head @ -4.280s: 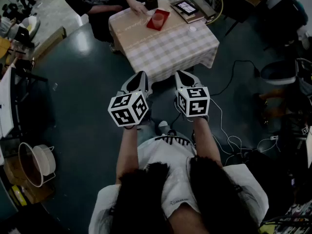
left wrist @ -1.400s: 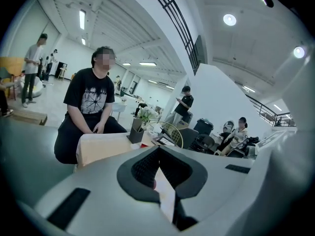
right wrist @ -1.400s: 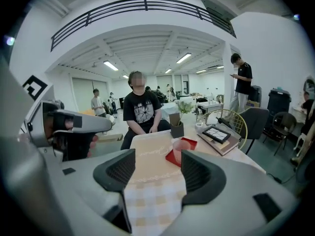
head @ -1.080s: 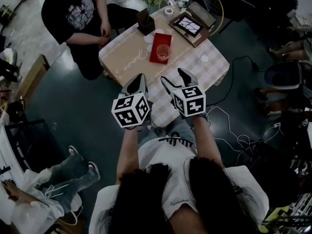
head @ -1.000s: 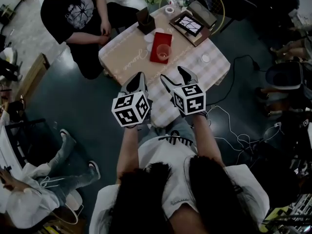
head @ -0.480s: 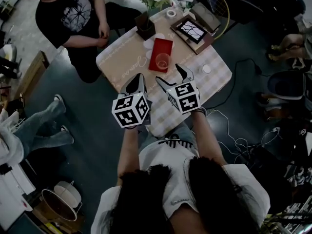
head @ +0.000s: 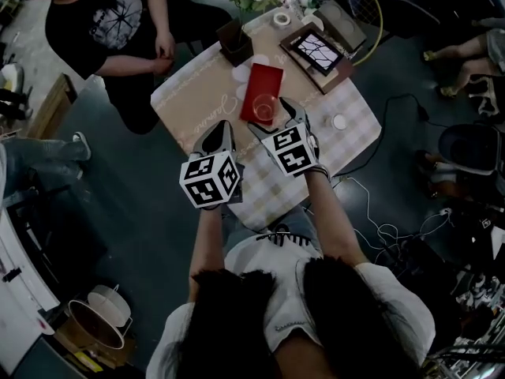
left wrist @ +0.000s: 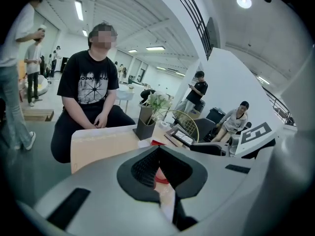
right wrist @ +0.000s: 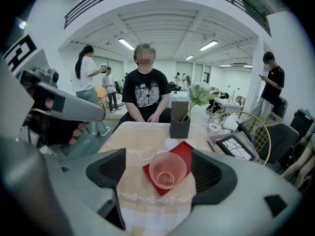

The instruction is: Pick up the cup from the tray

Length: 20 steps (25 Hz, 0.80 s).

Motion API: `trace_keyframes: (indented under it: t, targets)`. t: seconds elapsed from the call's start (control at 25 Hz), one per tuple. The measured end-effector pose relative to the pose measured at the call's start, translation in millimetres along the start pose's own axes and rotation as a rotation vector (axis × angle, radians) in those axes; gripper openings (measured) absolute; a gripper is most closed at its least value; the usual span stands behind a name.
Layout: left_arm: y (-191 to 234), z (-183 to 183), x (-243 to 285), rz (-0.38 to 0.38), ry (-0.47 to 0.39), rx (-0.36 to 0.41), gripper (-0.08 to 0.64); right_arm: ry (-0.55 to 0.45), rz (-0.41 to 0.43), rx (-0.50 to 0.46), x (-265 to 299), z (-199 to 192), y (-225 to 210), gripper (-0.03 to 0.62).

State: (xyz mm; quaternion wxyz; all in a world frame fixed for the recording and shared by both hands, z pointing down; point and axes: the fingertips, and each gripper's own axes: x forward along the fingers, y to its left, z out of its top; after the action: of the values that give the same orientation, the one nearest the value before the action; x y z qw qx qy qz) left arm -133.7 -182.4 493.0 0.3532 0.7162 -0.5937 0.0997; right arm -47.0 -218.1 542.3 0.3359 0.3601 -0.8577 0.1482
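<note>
A clear pink cup (right wrist: 167,170) stands upright on the near end of a red tray (right wrist: 185,151) on a small cloth-covered table (head: 205,101). My right gripper (right wrist: 160,168) hovers just short of the cup (head: 267,109); its jaws are opening, and the cup sits framed between the two dark pads (right wrist: 108,167) without either touching it. In the head view the right gripper (head: 274,118) reaches over the table's near edge. My left gripper (head: 222,129) hangs back at the table's near-left edge, and its pads (left wrist: 147,168) are pressed together with nothing held.
A person in a black T-shirt (right wrist: 146,95) sits at the table's far side. A dark vase with flowers (right wrist: 180,124) stands behind the tray (head: 263,89). A framed picture (head: 318,48) lies at the right, and a small white disc (head: 340,121). Cables (head: 379,227) trail on the floor.
The table has come closer in the head view. My right gripper has moved forward to the cup and its jaws have spread wider. The left gripper stays low and shut.
</note>
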Motion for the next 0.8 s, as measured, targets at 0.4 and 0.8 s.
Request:
trace_keyframes:
  t: [0.4, 0.8]
  targets:
    - [10, -6, 36, 0.025, 0.054, -0.024, 0.006, 0.11, 0.029, -0.013, 48, -21, -17, 0.4]
    - [16, -15, 57, 0.038, 0.101, -0.045, 0.006, 0.185, 0.08, -0.024, 73, -37, -14, 0.403]
